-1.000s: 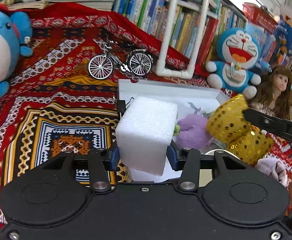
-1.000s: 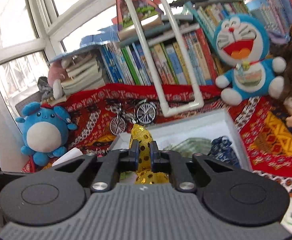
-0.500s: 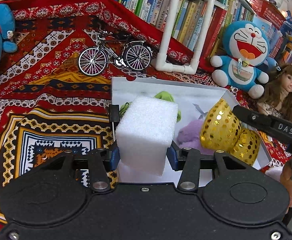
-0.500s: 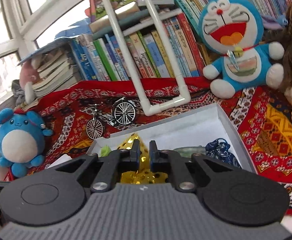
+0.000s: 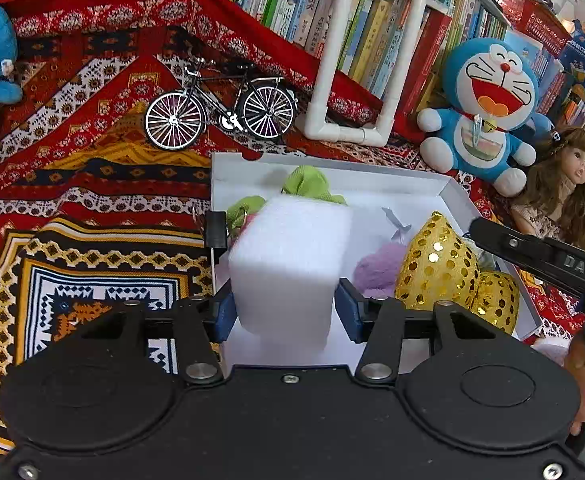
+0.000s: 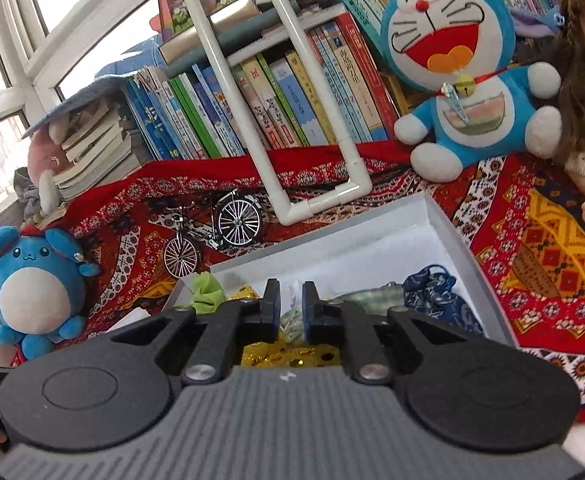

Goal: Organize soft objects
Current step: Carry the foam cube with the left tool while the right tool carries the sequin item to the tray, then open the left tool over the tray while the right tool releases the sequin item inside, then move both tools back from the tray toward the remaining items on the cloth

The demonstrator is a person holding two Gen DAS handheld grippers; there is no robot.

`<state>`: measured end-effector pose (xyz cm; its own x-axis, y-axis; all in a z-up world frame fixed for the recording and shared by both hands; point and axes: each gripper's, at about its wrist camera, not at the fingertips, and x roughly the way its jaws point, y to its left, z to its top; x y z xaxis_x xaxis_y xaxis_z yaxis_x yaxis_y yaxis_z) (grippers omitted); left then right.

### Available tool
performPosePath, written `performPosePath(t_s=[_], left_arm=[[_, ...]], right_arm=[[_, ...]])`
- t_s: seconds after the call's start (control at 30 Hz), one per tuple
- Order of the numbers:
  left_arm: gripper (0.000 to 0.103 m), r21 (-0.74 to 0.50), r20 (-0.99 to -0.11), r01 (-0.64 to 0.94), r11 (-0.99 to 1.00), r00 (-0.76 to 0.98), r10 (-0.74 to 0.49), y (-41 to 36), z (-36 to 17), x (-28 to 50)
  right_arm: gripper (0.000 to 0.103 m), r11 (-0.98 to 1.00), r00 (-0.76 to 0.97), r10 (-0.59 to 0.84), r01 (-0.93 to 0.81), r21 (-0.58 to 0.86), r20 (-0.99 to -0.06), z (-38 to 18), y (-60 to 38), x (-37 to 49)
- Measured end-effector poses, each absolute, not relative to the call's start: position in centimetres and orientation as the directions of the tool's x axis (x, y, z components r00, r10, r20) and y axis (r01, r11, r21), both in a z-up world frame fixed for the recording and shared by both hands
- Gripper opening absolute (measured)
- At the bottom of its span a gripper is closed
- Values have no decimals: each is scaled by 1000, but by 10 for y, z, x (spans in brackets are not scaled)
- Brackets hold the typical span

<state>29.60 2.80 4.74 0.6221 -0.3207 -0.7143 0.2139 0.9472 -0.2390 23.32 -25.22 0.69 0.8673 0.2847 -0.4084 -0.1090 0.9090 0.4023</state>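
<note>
My left gripper point(image 5: 284, 312) is shut on a white foam block point(image 5: 288, 264) and holds it over the near left part of the white box point(image 5: 332, 168). In the box lie a green cloth point(image 5: 308, 184), a purple fluffy item point(image 5: 376, 272) and a gold sequin item point(image 5: 444, 268). My right gripper point(image 6: 291, 312) has its jaws slightly apart and empty above the box point(image 6: 452, 232); the gold sequin item point(image 6: 284, 356) lies just below it. A blue patterned cloth point(image 6: 432, 288) lies in the box's right part.
A model bicycle point(image 5: 220, 112) and a white pipe frame point(image 5: 348, 128) stand behind the box. A Doraemon plush point(image 5: 484, 108) and a doll point(image 5: 564, 192) sit at the right. A blue round plush point(image 6: 36, 288) sits at the left. Books line the back.
My right gripper has let go of the gold sequin item, which now lies in the box. My left gripper has moved forward over the box with the foam block.
</note>
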Motion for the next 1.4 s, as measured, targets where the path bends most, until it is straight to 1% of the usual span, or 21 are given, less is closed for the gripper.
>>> performPosePath(t_s=[0.17,0.4,0.47,0.5,0.53,0.57,0.67,0.73,0.8,0.97,1.13,1.23,1.4], left_arm=[[60,-234,-709,226,946,626,-325,28,52,291],[66,-225,-699,227,947,640,-319,26,63,283],[73,-216,-688,232,948,653,-317,26,69,277],[74,-207,-679,236,949,664,-313,26,73,273],[76,-196,-671,239,951,674,-308,26,77,270],[76,-188,-665,243,952,682,-306,26,80,267],[79,-170,-643,254,952,704,-302,25,91,254],[79,-161,-627,262,952,717,-304,25,98,245],[80,-152,-611,273,950,729,-308,25,104,236],[83,-129,-569,297,946,760,-316,23,120,207],[85,-120,-524,336,934,778,-347,20,131,172],[86,-105,-502,351,931,789,-354,15,135,149],[87,-110,-467,387,916,793,-391,10,138,111]], right_arm=[[18,906,864,314,-148,396,-395,14,-256,217],[19,923,868,313,-182,340,-385,24,-250,203],[21,926,871,311,-188,328,-379,27,-249,199],[27,927,873,310,-190,322,-377,28,-249,198],[40,930,875,305,-189,314,-375,29,-248,196],[43,934,878,299,-187,305,-375,30,-248,194],[47,942,883,287,-191,276,-371,35,-247,188],[54,947,888,279,-191,257,-365,37,-246,182],[59,951,895,272,-195,239,-355,41,-246,176],[67,957,908,266,-210,199,-323,49,-245,157],[78,959,919,273,-237,153,-284,56,-244,134],[84,960,925,275,-250,125,-263,59,-243,119],[88,957,927,288,-269,109,-240,61,-251,96]])
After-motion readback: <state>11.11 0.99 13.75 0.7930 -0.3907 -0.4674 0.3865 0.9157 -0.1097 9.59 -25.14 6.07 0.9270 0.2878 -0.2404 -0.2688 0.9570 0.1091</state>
